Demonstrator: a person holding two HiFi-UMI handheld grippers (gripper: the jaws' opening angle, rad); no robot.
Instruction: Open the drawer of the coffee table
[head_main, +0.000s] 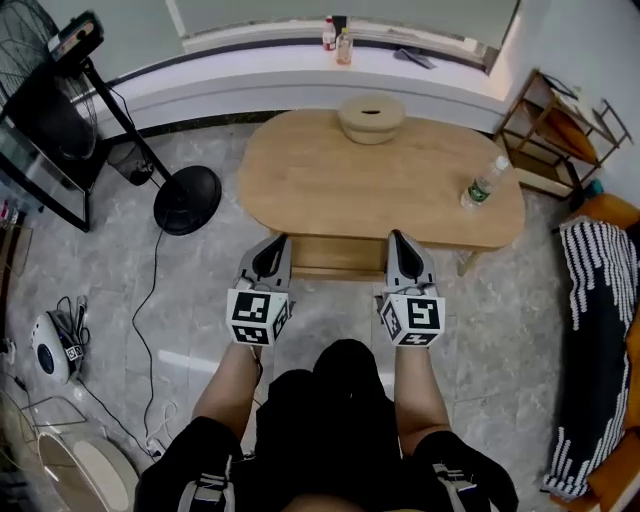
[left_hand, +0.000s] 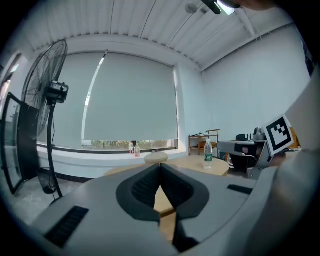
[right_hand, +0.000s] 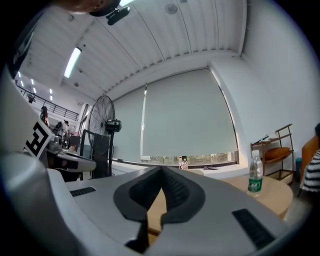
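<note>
The oval wooden coffee table (head_main: 330, 170) stands in front of me. Its drawer front (head_main: 335, 256) shows under the near edge, between my two grippers; I cannot tell whether it is pulled out. My left gripper (head_main: 274, 242) is held up by the drawer's left end, and its jaws are shut with nothing between them (left_hand: 160, 167). My right gripper (head_main: 398, 238) is by the drawer's right end, likewise shut and empty (right_hand: 161, 172). Both gripper views look level across the tabletop, and neither shows the drawer.
On the table are a lidded beige bowl (head_main: 371, 118) and a water bottle (head_main: 485, 185). A standing fan's base (head_main: 187, 198) and cables lie on the floor at the left. A wooden shelf (head_main: 555, 130) and striped cloth (head_main: 590, 350) are at the right. The person's knees are below the grippers.
</note>
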